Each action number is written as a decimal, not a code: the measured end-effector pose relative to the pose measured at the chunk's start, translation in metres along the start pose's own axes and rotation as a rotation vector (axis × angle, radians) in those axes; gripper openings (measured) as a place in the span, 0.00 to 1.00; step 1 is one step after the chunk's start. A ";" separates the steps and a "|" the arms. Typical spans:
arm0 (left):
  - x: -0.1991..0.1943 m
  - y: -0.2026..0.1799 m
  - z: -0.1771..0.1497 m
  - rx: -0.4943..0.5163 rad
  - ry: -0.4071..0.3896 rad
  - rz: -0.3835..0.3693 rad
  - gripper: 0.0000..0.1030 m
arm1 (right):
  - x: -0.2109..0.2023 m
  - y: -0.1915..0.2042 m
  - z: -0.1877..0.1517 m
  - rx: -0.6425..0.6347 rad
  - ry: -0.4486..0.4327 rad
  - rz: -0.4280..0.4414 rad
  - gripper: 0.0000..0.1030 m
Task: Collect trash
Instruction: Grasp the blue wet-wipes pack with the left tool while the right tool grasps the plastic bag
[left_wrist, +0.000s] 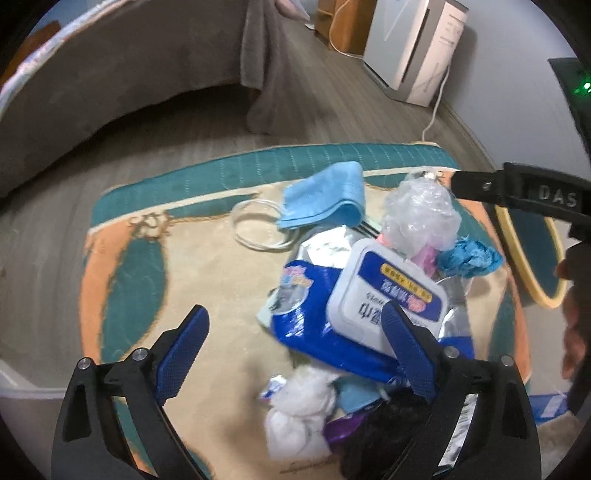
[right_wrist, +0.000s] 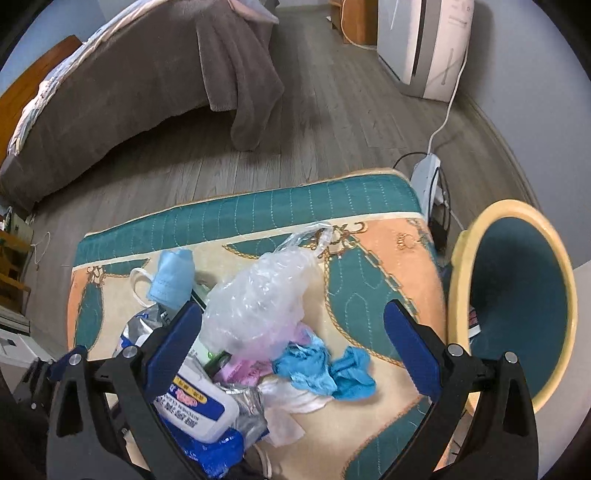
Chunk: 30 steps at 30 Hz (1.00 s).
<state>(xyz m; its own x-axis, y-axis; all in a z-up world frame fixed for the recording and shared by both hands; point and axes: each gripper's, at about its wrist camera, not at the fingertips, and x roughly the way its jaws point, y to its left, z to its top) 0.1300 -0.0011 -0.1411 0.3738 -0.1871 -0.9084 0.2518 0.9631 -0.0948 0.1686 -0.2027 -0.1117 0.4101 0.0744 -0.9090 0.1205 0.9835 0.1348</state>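
A trash pile lies on a patterned cushioned surface (left_wrist: 207, 288): a blue wet-wipes pack (left_wrist: 354, 306) with a white lid, a clear crumpled plastic bag (left_wrist: 421, 210), a blue face mask (left_wrist: 325, 195), a crumpled blue glove (left_wrist: 469, 258) and white tissue (left_wrist: 303, 410). My left gripper (left_wrist: 295, 347) is open and empty just above the near side of the pile. My right gripper (right_wrist: 295, 343) is open and empty over the plastic bag (right_wrist: 258, 295), the glove (right_wrist: 325, 369) and the wipes pack (right_wrist: 199, 410). The mask (right_wrist: 173, 277) lies beyond.
A teal bin with a yellow rim (right_wrist: 517, 295) stands right of the surface (right_wrist: 369, 295). A bed with a brown blanket (right_wrist: 147, 92) lies behind on the left. A white appliance (right_wrist: 424, 44) and a power strip (right_wrist: 428, 173) with cables are at the back right.
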 end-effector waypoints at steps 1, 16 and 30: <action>0.003 0.000 0.002 -0.009 0.010 -0.020 0.90 | 0.004 0.001 0.001 0.002 0.011 0.006 0.91; -0.001 0.000 0.015 -0.083 0.031 -0.195 0.27 | 0.026 0.015 -0.005 -0.040 0.154 0.113 0.10; -0.079 -0.036 0.021 0.055 -0.190 -0.178 0.23 | -0.036 0.000 -0.005 -0.050 0.002 0.124 0.07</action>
<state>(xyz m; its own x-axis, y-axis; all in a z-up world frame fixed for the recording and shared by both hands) 0.1100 -0.0254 -0.0574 0.4786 -0.3907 -0.7863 0.3748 0.9008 -0.2194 0.1492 -0.2048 -0.0812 0.4172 0.1960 -0.8874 0.0240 0.9738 0.2263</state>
